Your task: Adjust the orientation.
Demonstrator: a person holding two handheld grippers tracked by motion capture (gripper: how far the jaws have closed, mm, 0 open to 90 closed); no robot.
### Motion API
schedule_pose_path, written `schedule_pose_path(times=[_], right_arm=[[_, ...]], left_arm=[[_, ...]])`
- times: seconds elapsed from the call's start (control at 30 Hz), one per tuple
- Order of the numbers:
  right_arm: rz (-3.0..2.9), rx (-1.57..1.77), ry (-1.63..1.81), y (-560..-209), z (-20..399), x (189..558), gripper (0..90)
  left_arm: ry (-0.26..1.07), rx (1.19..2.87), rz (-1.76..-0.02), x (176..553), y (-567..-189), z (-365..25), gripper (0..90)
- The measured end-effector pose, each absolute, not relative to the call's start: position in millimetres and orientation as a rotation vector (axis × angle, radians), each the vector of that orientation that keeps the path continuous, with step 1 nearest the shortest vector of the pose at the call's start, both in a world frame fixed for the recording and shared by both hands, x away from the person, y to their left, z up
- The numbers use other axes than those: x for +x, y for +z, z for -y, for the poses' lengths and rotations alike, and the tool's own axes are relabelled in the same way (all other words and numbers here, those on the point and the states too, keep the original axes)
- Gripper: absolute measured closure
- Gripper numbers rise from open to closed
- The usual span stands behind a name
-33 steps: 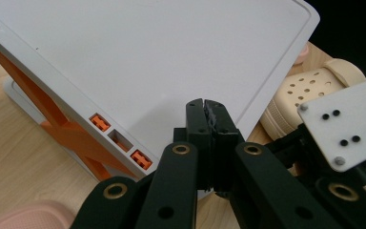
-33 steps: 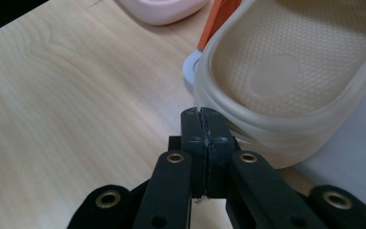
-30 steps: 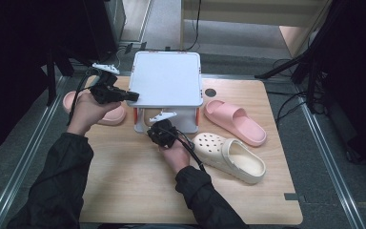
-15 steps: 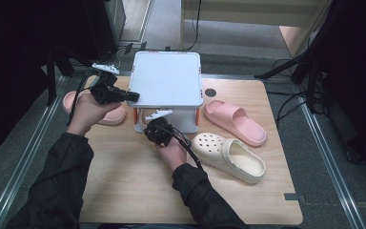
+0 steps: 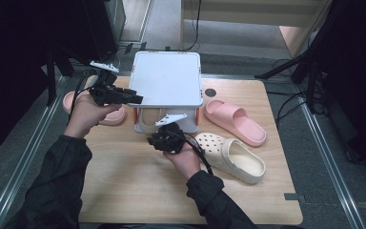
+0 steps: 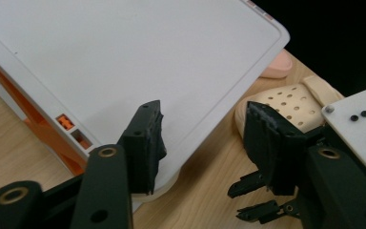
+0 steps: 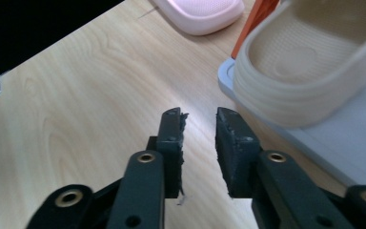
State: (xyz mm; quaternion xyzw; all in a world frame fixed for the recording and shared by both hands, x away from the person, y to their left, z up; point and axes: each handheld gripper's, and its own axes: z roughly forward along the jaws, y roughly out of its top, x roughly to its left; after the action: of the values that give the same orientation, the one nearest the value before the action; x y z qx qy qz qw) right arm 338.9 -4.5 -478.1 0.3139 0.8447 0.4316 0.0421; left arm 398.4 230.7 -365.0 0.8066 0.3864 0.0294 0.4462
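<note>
A white shoe rack (image 5: 167, 78) with orange supports stands at the back middle of the table. A cream clog (image 5: 150, 117) lies on its lower shelf. My left gripper (image 5: 132, 98) hovers at the left front edge of the rack's top (image 6: 124, 57). Its jaws have just been opening and now stand open (image 6: 202, 119), pressing on nothing. My right gripper (image 5: 155, 139) sits just in front of the rack. Its jaws (image 7: 200, 124) have also just been opening, with only bare table between them. The clog's heel (image 7: 310, 71) is a short way ahead to their right.
A second cream clog (image 5: 231, 155) lies on the table right of my right hand. One pink slide (image 5: 233, 119) rests right of the rack. Another pink slide (image 5: 69, 100) lies left of it, partly behind my left hand. Bare wood spreads toward the front edge.
Both grippers have gone from shut to open. The right gripper has drawn back a little from the rack's front. The left hand has stayed at the rack's left edge.
</note>
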Motion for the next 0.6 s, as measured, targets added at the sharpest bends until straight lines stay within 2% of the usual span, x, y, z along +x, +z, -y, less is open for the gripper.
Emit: schedule_pose_path(times=[0.17,0.6], right_arm=[[-2.586,0.949,1.335,-467.2,31.4,326.7,65.9],[-2.571,0.924,1.394,-456.7,94.3,308.5,61.0]], left_arm=[[0.074,1.99,-0.963,386.9,-363.2,-228.1,40.3],[0.115,1.991,-0.975,355.8,-375.2,-225.9,38.0]])
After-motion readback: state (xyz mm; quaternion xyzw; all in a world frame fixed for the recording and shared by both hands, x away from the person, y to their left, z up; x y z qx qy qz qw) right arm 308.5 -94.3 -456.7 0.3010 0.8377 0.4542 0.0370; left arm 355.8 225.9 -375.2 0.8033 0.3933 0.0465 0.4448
